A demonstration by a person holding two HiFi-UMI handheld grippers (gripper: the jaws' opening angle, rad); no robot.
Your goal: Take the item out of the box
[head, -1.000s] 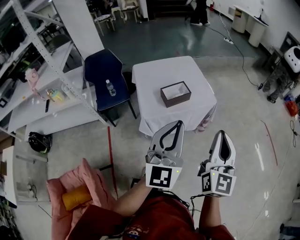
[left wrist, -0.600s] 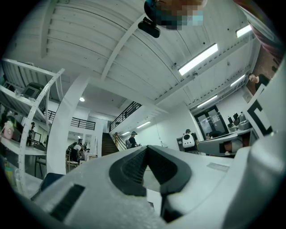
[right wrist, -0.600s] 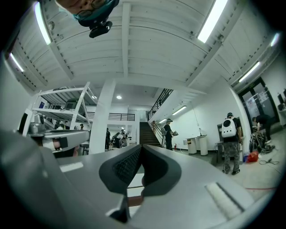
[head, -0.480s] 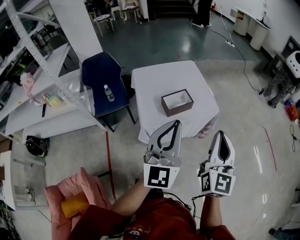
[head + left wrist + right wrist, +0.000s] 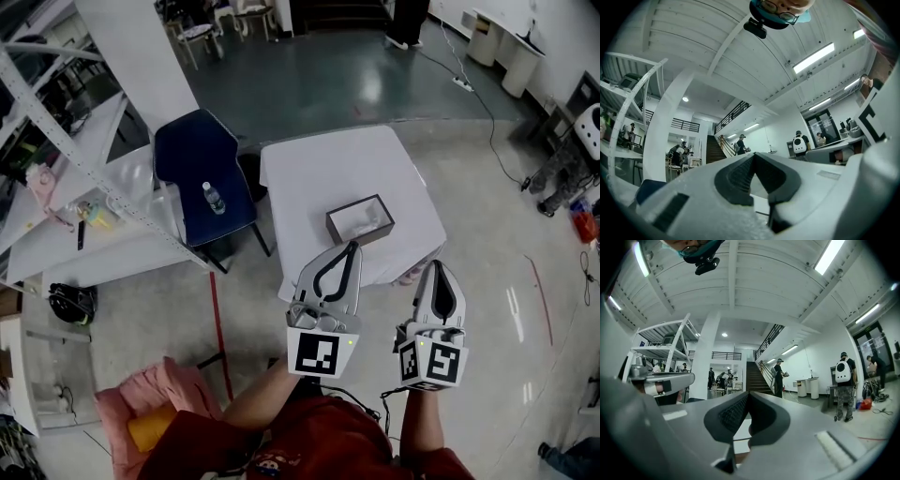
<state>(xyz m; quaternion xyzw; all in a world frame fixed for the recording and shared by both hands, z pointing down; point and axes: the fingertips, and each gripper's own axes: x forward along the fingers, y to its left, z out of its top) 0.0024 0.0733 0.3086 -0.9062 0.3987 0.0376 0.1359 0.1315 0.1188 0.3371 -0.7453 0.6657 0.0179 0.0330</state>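
Note:
A dark brown open box (image 5: 360,219) with a pale lining sits near the front edge of a table under a white cloth (image 5: 319,169); what lies inside it is too small to make out. My left gripper (image 5: 353,247) is held level, short of the table's front edge, its tips pressed together and empty. My right gripper (image 5: 438,266) hangs beside it to the right, also shut and empty. In the left gripper view the left gripper (image 5: 753,154) shows closed jaws against the hall. The right gripper (image 5: 748,393) likewise shows closed jaws in its own view.
A dark blue chair (image 5: 202,183) with a water bottle (image 5: 209,198) on its seat stands left of the table. White metal shelving (image 5: 75,169) fills the left side. A pink bundle (image 5: 141,412) lies at lower left. Several people stand in the hall, one wearing a backpack (image 5: 843,371).
The table and box have come nearer and lower in the head view as I walk toward them. Both grippers keep their pose and stay shut.

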